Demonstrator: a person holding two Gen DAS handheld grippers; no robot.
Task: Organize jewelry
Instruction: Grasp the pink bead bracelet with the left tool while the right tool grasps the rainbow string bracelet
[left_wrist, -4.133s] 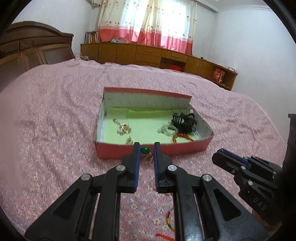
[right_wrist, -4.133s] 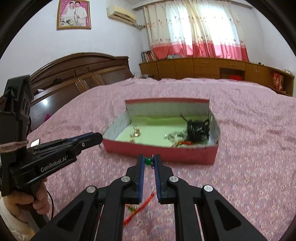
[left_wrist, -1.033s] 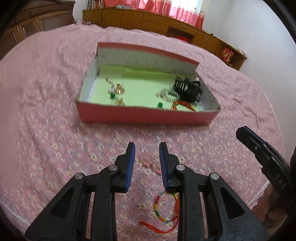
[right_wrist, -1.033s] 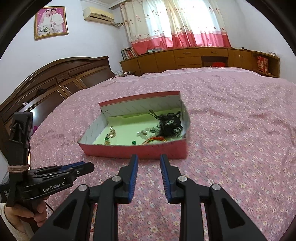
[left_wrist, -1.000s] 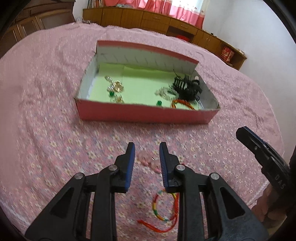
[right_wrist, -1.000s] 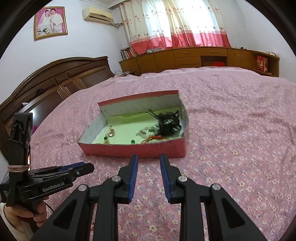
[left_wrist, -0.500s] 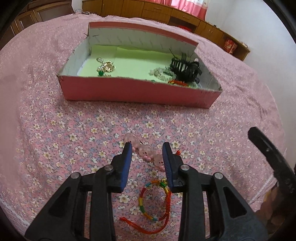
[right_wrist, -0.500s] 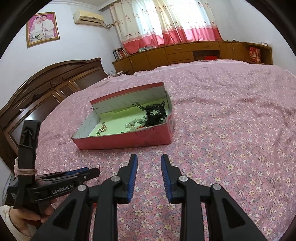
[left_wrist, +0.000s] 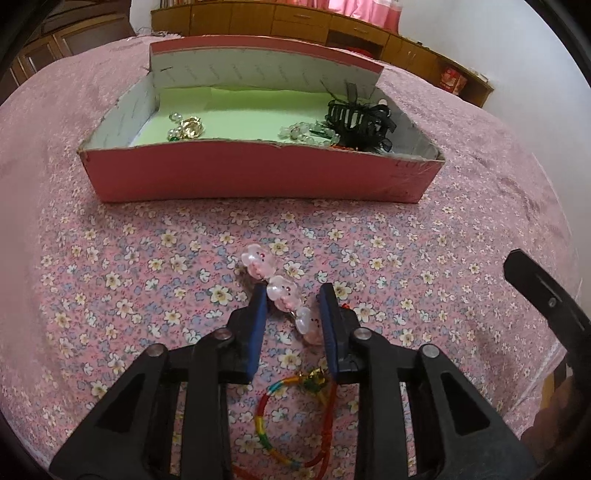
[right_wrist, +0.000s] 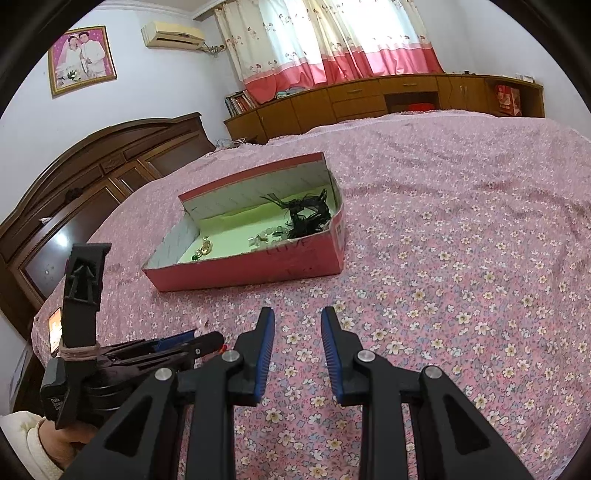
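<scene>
Soft daylight through the curtains (right_wrist: 332, 44) at 12 o'clock fills the right wrist view, evenly bright, with only faint shadows on the bedspread (right_wrist: 461, 240). A pale glare patch sits on the glossy headboard (right_wrist: 55, 258) at 9 o'clock. The left wrist view is dimmer and slightly soft, its bedspread (left_wrist: 110, 277) smeared and washed out toward 9 o'clock. The box (left_wrist: 258, 177) is sharp, its straight edges bowed by the fisheye lens. Both frames darken to a black ring at the rim. The left gripper (left_wrist: 293, 299) casts little shadow; its near parts blur at 6 o'clock.
</scene>
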